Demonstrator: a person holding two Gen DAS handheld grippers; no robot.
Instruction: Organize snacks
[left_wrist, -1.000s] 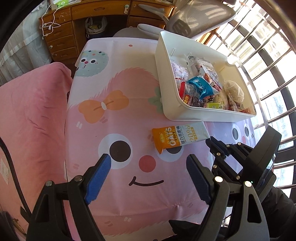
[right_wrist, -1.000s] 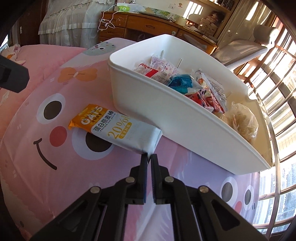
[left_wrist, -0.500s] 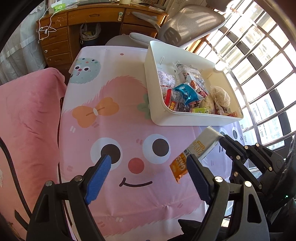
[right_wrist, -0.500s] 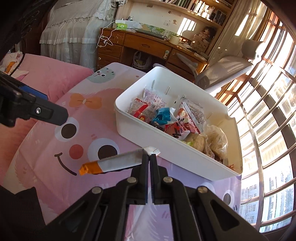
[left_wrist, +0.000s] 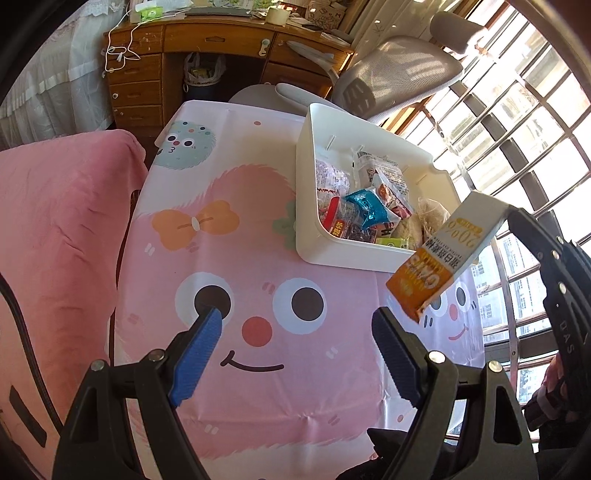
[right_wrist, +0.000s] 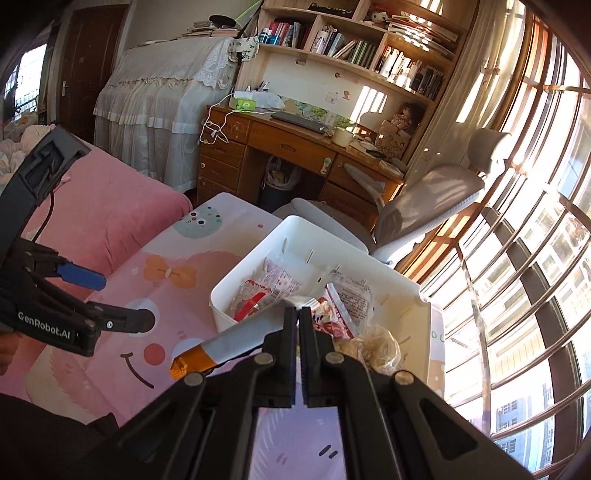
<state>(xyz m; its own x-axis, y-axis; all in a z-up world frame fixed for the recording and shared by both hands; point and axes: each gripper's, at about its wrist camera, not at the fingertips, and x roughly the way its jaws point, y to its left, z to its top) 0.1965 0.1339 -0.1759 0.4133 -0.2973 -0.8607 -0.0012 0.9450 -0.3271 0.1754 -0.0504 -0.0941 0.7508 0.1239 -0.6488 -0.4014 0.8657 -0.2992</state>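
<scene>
Orange-and-white, the oat bar packet (left_wrist: 445, 258) hangs clear of the cartoon tablecloth (left_wrist: 229, 258), dangling just beside the near corner of the white bin (left_wrist: 306, 206), pinched at its white end by the right gripper (left_wrist: 508, 216); the left gripper (left_wrist: 295, 332) hovers spread and empty, nearer the camera than the bin. From the right wrist, the right gripper (right_wrist: 298, 314) is pressed together on the packet (right_wrist: 236, 341), which trails left over the bin's (right_wrist: 243, 273) near wall. Carry step, by my reckoning; next comes moving over the bin and releasing.
</scene>
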